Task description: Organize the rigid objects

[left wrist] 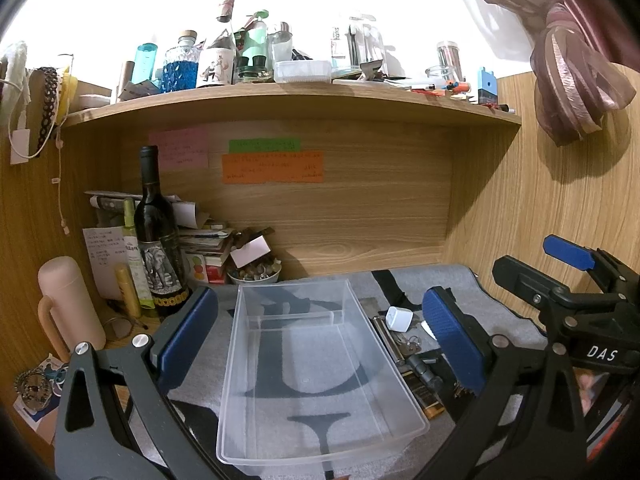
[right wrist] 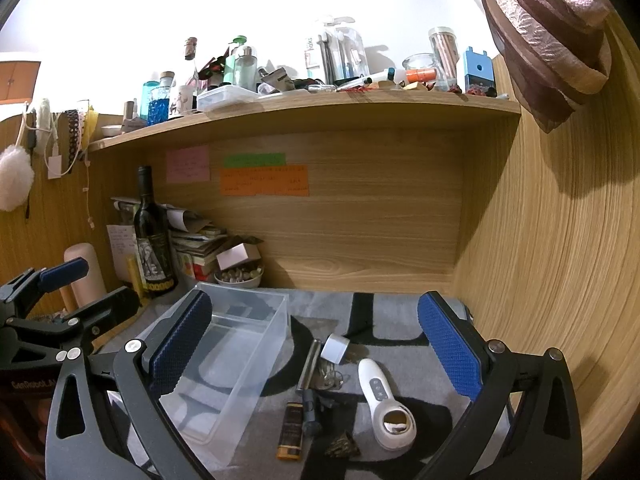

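A clear plastic bin [left wrist: 316, 364] sits empty on the grey mat; it also shows in the right wrist view [right wrist: 224, 364]. My left gripper [left wrist: 320, 332] is open, its fingers on either side of the bin, holding nothing. To the bin's right lie small rigid objects: a white handheld device [right wrist: 384, 404], a white cube cap [right wrist: 335, 347], a metal bar [right wrist: 309, 364], keys [right wrist: 330, 376], a small dark bottle [right wrist: 290, 430] and a pine-cone-like piece [right wrist: 341, 446]. My right gripper [right wrist: 316, 344] is open and empty above these objects.
A wine bottle [left wrist: 158, 240], a pink flask [left wrist: 68, 304], yellow tubes, stacked papers and a bowl of small stones [left wrist: 254, 274] crowd the back left. A cluttered wooden shelf [left wrist: 292, 100] runs overhead. A wooden wall [right wrist: 560, 260] closes the right side.
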Tool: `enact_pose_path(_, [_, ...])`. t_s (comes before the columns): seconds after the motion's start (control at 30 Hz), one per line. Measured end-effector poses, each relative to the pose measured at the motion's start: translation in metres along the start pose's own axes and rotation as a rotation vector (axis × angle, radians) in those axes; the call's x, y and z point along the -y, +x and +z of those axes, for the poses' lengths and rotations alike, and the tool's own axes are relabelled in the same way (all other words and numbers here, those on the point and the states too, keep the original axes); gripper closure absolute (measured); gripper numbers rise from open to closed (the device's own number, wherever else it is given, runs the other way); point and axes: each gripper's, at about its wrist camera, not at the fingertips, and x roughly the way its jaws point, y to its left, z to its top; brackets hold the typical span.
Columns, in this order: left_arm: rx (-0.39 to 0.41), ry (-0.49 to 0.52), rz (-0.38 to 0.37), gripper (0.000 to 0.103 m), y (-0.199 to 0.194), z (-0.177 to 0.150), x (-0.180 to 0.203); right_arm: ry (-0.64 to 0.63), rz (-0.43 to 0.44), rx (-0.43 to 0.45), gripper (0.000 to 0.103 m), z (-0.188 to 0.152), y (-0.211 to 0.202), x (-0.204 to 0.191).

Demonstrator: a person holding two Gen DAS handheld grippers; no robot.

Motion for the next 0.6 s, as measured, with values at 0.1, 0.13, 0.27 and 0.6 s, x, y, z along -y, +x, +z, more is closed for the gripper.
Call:
enact_pose_path(0.1, [0.003,-0.001,0.003,0.0,-0.0015,0.0004,-0.0004,-0.001,0.0,0.0,0.0,0.0002,0.0,-0.0003])
enact_pose_path(0.13, [0.004,-0.001,0.004,0.0,-0.0017,0.0005,-0.0005,-0.002,0.0,0.0,0.0,0.0003,0.0,-0.0003])
enact_pose_path(0.27, [0.005,-0.003,0.006,0.0,-0.0025,0.0001,-0.0009,-0.005,0.001,0.003,0.0,0.0012,-0.0013,-0.0016])
enact_pose_path(0.6, [0.009,0.001,0.004,0.0,-0.0046,-0.0017,-0.0006,-0.009,0.002,0.004,0.0,0.0008,-0.0021,-0.0026])
